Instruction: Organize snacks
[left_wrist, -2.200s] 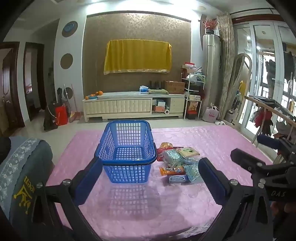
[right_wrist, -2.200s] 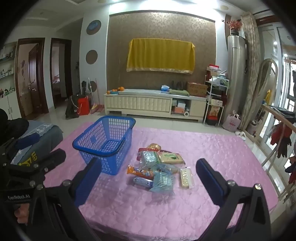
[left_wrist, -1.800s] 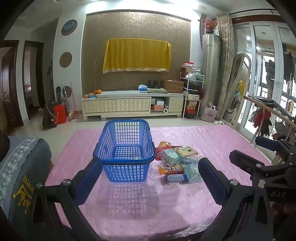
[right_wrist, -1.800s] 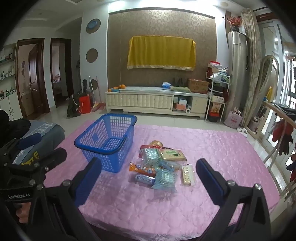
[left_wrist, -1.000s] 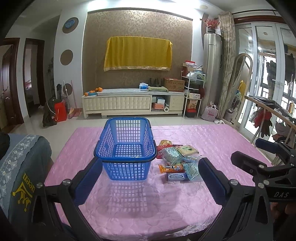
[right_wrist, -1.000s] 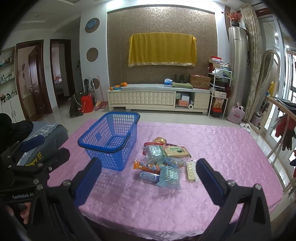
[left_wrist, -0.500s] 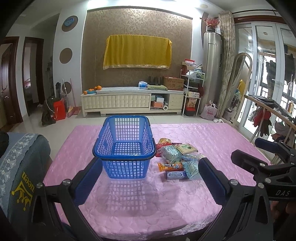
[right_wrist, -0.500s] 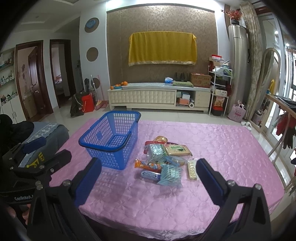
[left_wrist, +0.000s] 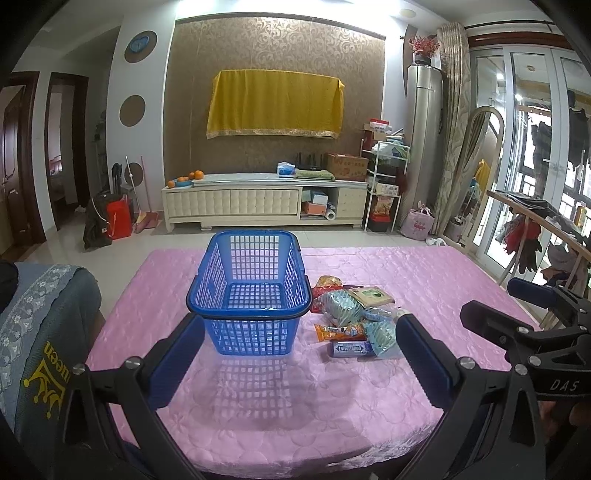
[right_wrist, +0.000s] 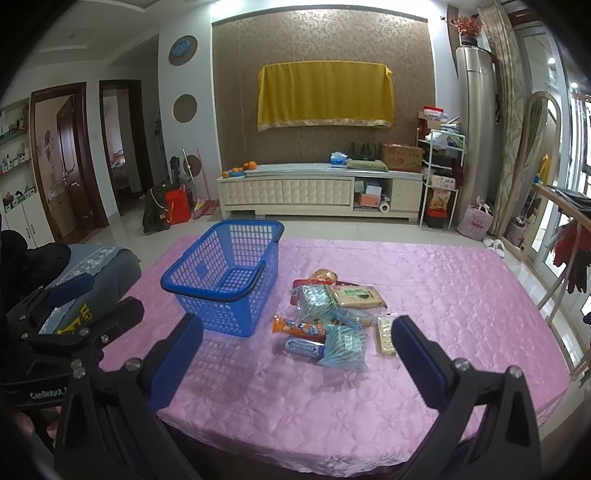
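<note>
Both tools, left (left_wrist: 301, 345) and right (right_wrist: 297, 345), hung spread and empty over the near tabletop (right_wrist: 443, 288), short of the basket (right_wrist: 225, 280), with the snacks (right_wrist: 328, 317) heaped just right of it, likely for easy loading.

Near strip of pink surface (right_wrist: 369, 406) bare, free approach w/ both sets of jaws spread wide. Blue basket (left_wrist: 251, 295) stands left-centre, open top unobstructed. Snack pile (right_wrist: 332, 317) just beside its right wall, packets overlapping. Right and far side of surface bare. Left gripper (right_wrist: 74, 332) hovers at near-left edge.
</note>
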